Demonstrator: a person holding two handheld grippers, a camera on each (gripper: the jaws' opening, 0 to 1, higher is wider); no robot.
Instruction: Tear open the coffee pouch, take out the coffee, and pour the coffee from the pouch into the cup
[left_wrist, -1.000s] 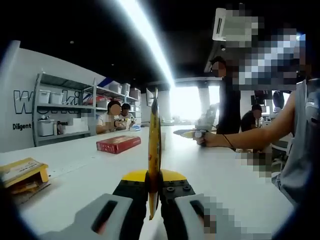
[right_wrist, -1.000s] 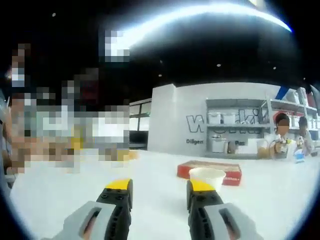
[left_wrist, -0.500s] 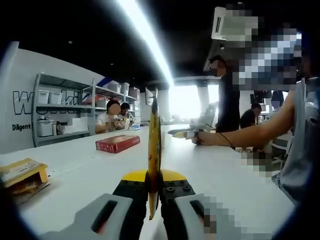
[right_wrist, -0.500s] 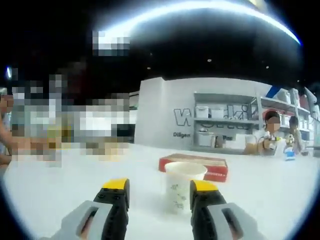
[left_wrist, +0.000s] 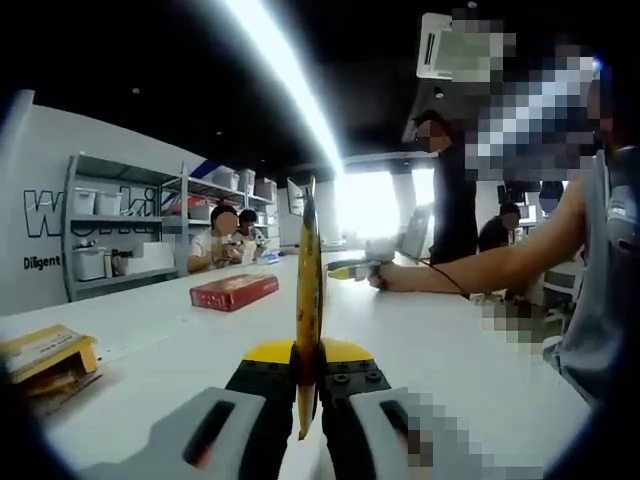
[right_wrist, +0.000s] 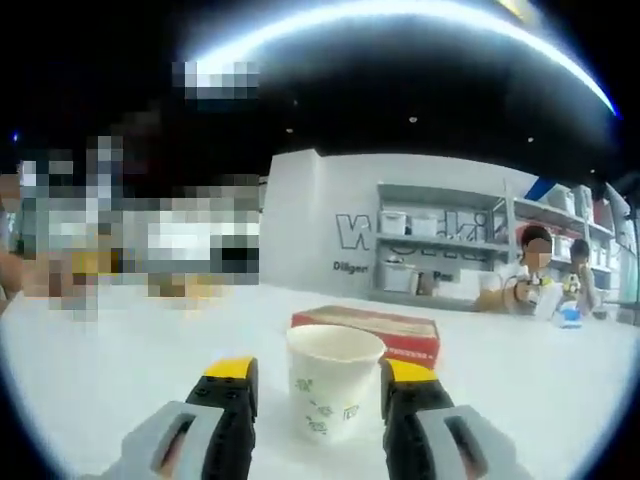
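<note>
White tabletop (left_wrist: 180, 340) runs far ahead, with grey shelves at the back wall. Left tool (left_wrist: 307, 372) pinches a thin yellow coffee pouch (left_wrist: 308, 300) standing straight up, edge on. Ahead to its left lies a flat red box (left_wrist: 234, 290). Right tool (right_wrist: 318, 390) is spread wide, and a white paper cup (right_wrist: 330, 380) stands between its two tips, in front of that box.

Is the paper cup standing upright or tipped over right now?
Upright. In the right gripper view the paper cup stands on the white table, rim facing up, between the open jaws of the right hand-held gripper.
</note>
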